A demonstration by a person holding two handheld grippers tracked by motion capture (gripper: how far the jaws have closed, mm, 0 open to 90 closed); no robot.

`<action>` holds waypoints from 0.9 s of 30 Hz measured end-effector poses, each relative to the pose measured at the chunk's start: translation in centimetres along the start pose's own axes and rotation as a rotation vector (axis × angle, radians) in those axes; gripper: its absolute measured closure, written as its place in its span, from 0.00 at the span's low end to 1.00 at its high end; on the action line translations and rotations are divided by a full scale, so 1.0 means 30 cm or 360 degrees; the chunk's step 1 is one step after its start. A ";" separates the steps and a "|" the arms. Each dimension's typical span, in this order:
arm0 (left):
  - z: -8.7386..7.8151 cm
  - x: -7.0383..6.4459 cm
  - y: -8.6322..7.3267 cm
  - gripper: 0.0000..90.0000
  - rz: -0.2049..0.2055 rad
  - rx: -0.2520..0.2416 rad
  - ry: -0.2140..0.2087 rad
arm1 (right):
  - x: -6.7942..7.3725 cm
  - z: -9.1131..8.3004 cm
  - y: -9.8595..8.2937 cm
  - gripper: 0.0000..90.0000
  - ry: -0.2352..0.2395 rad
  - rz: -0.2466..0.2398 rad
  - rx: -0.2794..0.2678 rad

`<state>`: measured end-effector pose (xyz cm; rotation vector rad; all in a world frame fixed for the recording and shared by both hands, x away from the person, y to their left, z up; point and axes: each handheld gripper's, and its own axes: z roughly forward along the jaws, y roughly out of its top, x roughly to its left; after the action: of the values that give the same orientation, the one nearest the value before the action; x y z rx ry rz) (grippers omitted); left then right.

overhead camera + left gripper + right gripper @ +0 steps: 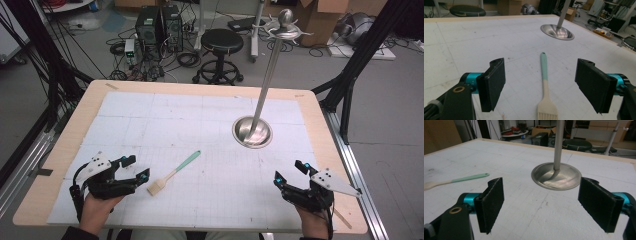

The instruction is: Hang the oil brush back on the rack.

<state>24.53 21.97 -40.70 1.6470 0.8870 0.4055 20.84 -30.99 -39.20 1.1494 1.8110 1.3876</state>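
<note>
Brush [172,174] flat on table [60,150] | left tool [137,168] open beside it

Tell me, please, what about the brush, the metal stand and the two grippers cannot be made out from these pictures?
- Brush: in the left gripper view the bottom edge cuts off its bristle tips; in the right gripper view the left edge cuts off its head.
- Metal stand: both gripper views cut off its pole, so its hooked top goes unseen there.
- Left gripper, right gripper: the high view's bottom edge cuts off the forearms.
</note>
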 end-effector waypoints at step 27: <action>0.345 -0.042 0.003 0.52 0.0126 0.0662 -0.0090 | 0.014 0.023 0.000 0.22 0.0060 -0.0001 0.0036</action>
<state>30.79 14.02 -43.24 2.0694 0.9069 0.2351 21.24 -30.30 -39.37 1.1412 1.8577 1.4000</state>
